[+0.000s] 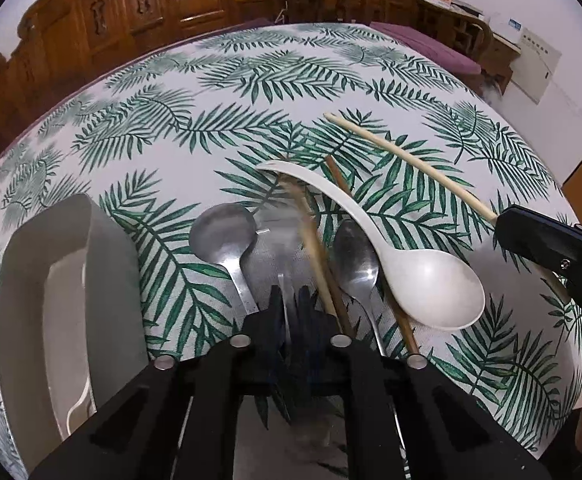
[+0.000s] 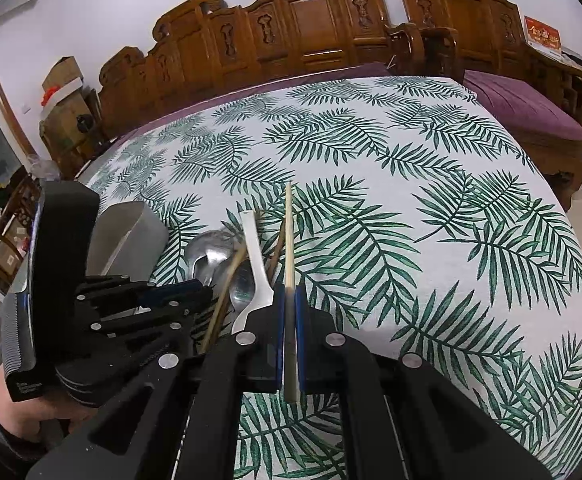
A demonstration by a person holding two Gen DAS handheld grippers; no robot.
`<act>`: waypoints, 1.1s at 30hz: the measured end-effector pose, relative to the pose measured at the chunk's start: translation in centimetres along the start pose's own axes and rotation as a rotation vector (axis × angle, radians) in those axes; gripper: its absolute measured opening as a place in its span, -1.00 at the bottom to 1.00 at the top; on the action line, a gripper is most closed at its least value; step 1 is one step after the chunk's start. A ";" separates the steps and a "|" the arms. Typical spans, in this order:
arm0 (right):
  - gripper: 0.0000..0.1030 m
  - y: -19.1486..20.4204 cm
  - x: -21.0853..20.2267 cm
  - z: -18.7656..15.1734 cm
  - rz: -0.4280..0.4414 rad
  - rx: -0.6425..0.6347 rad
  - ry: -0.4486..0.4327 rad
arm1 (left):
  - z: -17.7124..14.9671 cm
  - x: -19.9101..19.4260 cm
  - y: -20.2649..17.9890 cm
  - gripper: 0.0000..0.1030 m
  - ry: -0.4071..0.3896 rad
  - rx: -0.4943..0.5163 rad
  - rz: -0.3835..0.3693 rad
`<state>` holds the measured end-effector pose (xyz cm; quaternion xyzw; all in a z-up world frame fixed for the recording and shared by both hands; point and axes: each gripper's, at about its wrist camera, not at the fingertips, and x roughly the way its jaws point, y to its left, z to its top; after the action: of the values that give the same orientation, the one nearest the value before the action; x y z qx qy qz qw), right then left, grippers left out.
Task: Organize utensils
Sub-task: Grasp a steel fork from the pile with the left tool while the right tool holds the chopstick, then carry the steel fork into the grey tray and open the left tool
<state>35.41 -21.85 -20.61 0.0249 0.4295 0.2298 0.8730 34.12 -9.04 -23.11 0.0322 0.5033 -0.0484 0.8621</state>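
Black fingers of the left hand-held gripper (image 1: 291, 312) fill the foreground of the left wrist view, pressed together over the utensil pile; a thin bright strip shows between the pads, but what they pinch cannot be told. Just ahead of them on the leaf-print worktop (image 1: 219, 92) lie a metal spoon (image 1: 223, 236) to the left and a second metal spoon (image 1: 357, 258) to the right, with brown chopsticks (image 1: 319, 256) crossing between them. A white plastic spoon (image 1: 431, 288) rests on top of that second spoon and the chopsticks, its bowl to the gripper's right and its handle reaching away ahead. Left of the gripper stands a white tray (image 1: 31, 280) with a pale utensil inside.

The right hand-held gripper (image 2: 289, 320) is pinching a pale chopstick (image 2: 289, 236) between its blue pads (image 2: 279, 340), the stick running straight ahead over the cloth. To its left are the pile and the other gripper, held by a person's hand (image 2: 11, 404).
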 end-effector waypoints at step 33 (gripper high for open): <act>-0.88 3.5 -0.6 -0.1 0.032 -0.073 -0.019 | -1.5 -10.8 3.2 -0.89 -0.195 -0.011 -0.026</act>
<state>33.67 -18.99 -19.34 0.0019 0.4123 0.2588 0.8735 27.91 -5.16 -14.47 0.0162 0.4178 -0.0595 0.9065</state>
